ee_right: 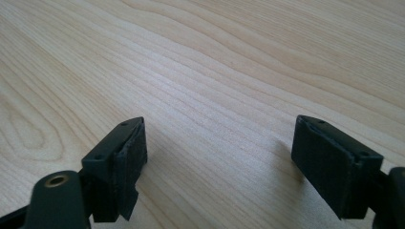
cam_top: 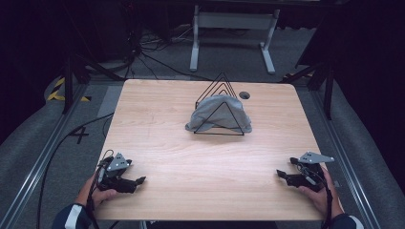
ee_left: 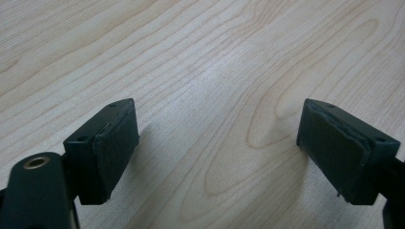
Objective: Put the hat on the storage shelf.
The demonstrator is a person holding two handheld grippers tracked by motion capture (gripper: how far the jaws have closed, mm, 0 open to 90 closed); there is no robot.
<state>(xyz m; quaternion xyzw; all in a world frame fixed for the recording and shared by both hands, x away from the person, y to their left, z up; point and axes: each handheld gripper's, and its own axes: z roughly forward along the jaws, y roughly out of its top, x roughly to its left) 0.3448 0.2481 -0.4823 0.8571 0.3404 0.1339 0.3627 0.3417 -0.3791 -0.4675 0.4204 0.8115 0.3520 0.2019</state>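
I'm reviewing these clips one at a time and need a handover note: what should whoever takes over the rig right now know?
Left gripper: jaws open, nothing between them, resting low at the near left edge of the table.
Right gripper: jaws open, nothing held, near the right edge.
Grey cloth: bunched up, draped through the black wire rack at the far middle of the table, well away from both grippers.
Done: judging by how things lie, the cloth is on the rack and both grippers are clear.
Left: nothing plainly pending; check whether the cloth sits as wanted.
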